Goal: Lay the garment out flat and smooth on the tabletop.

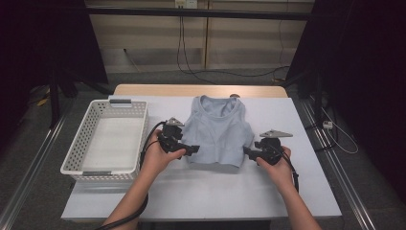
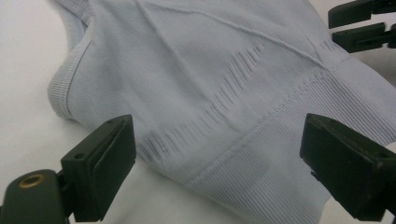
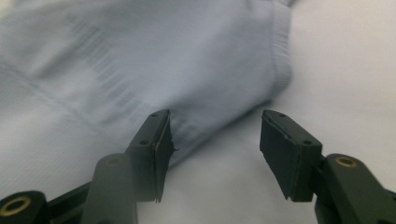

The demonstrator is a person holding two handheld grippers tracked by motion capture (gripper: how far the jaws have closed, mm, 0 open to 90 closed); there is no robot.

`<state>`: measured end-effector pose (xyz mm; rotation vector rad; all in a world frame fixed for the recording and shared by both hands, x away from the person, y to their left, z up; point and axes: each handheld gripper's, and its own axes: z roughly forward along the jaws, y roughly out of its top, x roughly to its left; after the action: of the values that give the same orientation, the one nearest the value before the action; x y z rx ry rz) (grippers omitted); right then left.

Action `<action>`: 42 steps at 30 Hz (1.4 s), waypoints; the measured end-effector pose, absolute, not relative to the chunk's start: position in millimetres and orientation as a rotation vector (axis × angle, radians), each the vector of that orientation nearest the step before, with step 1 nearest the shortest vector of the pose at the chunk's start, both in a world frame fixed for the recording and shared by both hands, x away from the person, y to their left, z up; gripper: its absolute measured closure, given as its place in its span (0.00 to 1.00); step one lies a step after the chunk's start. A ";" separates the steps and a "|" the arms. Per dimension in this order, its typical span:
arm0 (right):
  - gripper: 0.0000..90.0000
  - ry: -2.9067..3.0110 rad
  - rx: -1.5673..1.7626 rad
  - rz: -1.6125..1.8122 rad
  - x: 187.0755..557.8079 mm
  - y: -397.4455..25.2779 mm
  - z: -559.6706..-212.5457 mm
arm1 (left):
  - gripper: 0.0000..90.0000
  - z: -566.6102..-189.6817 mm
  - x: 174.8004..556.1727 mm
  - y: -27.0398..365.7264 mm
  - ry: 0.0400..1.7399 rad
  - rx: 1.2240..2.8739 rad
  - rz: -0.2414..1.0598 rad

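Fabric of a pale blue tank top (image 1: 218, 129) lies flat near the middle of the tabletop (image 1: 268, 191), its neckline toward the far edge and its ribbed hem toward the person. A dark object peeks out just behind the far shoulder strap; it is too small to make out. The left gripper (image 1: 191, 149) sits at the hem's left corner with its jaws spread wide; in the left gripper view the ribbed hem lies between them, and neither pad clearly presses the cloth. The right gripper (image 1: 250, 152) is at the hem's right corner, jaws also apart; in the right gripper view, which is blurred, the garment's edge reaches one pad, but whether it touches cannot be told. The right gripper's jaw tips are cut off at the upper right corner of the left gripper view. A white perforated basket (image 1: 84, 143) stands along the tabletop's left edge, well apart from the top.
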<state>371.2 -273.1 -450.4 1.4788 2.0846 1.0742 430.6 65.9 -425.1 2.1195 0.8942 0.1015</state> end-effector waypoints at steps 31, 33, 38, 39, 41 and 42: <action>0.96 2.075 1.431 1.248 376.0 -257.6 -407.3 | 0.12 -420.6 423.4 74.4 0.904 2.103 0.102; 0.96 2.075 1.410 1.248 381.5 -250.2 -400.4 | 0.12 -419.1 422.3 76.5 0.906 2.103 0.099; 0.97 2.128 1.368 1.164 399.4 -226.7 -394.4 | 0.12 -419.5 419.9 78.2 0.908 2.100 0.087; 0.97 2.139 1.349 1.141 401.9 -221.8 -394.4 | 0.13 -419.9 419.8 78.1 0.912 2.091 0.088; 0.98 2.164 1.332 1.121 406.9 -214.0 -397.0 | 0.13 -419.8 419.5 78.3 0.913 2.093 0.092; 0.99 2.174 1.336 1.122 409.4 -211.5 -399.1 | 0.13 -419.7 419.2 78.4 0.915 2.089 0.091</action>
<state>409.4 -211.5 -399.1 1.3361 2.1738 1.1217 419.2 78.4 -419.7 2.0892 0.9155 0.0915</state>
